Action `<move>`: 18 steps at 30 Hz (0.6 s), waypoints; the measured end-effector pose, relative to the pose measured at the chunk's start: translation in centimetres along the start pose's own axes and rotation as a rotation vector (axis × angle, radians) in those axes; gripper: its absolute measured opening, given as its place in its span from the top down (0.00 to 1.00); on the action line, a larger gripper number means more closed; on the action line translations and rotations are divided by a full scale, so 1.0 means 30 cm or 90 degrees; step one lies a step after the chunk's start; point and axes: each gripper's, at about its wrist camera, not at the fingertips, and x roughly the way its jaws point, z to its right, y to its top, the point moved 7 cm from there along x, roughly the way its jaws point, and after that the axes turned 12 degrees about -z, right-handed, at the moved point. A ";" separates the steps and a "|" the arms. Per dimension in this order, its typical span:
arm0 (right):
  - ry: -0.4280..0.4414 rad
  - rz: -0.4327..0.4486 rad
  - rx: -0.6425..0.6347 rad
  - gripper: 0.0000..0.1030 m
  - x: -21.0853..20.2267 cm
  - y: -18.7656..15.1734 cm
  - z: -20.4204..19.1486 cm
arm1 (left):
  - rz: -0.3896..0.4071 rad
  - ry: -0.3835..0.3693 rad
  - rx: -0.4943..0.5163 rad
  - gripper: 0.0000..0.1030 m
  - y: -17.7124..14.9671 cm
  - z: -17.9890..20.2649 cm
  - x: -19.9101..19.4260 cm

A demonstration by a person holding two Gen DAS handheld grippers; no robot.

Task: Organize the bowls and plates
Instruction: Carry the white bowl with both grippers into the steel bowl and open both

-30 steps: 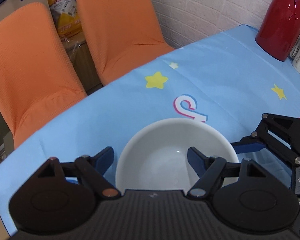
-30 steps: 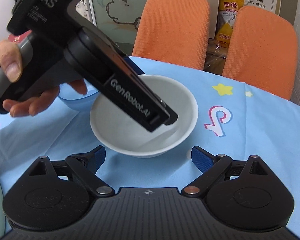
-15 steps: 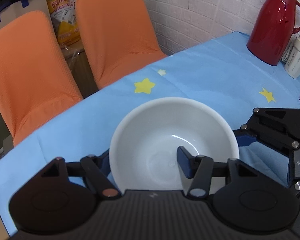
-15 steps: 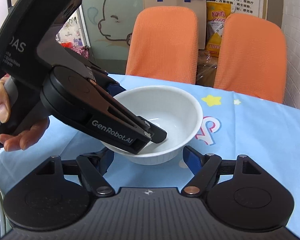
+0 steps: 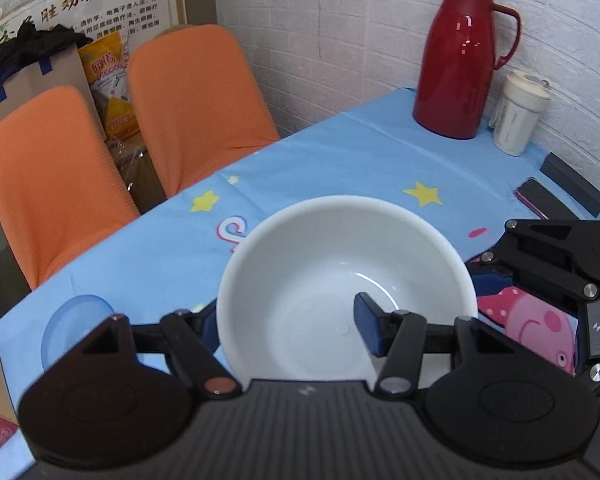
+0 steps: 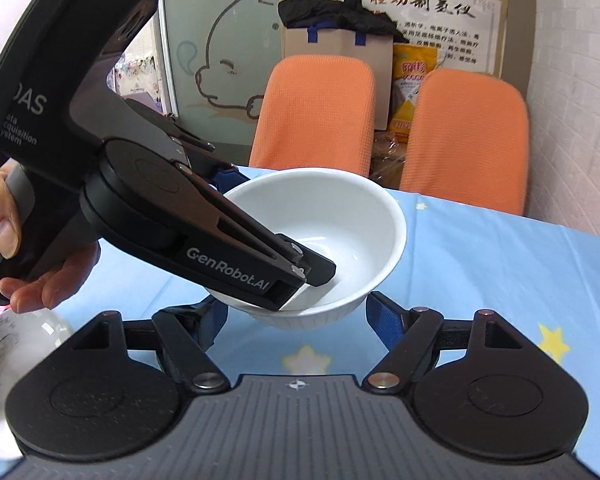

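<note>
Left wrist view: the left gripper (image 5: 288,326) grips a white bowl (image 5: 346,292) by its rim, low center of frame.
One finger sits inside the bowl, the other outside its wall, jaws clenched on it; in the right wrist view the bowl (image 6: 324,236) hangs clear above the blue table (image 6: 500,272) at mid-frame. The right gripper (image 6: 296,324) sits just below it, jaws released, holding nothing. A red jug (image 5: 460,60) stands upper right.

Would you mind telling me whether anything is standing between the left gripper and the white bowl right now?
Nothing visible does. The left gripper already straddles the white bowl's rim, one finger inside and the other outside, lifted above the blue tablecloth. The right gripper sits open just below it.
</note>
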 end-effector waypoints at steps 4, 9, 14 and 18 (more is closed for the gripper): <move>-0.009 0.014 0.011 0.00 -0.110 -0.108 -0.027 | 0.004 -0.013 0.007 0.46 -0.073 0.126 -0.051; -0.016 0.017 0.028 0.00 -0.208 -0.245 -0.069 | 0.007 -0.019 0.022 0.46 -0.187 0.260 -0.080; -0.015 0.011 0.047 0.00 -0.243 -0.352 -0.106 | -0.005 -0.015 0.032 0.46 -0.279 0.349 -0.076; -0.011 0.007 0.063 0.00 -0.246 -0.411 -0.127 | -0.008 -0.004 0.041 0.46 -0.330 0.390 -0.070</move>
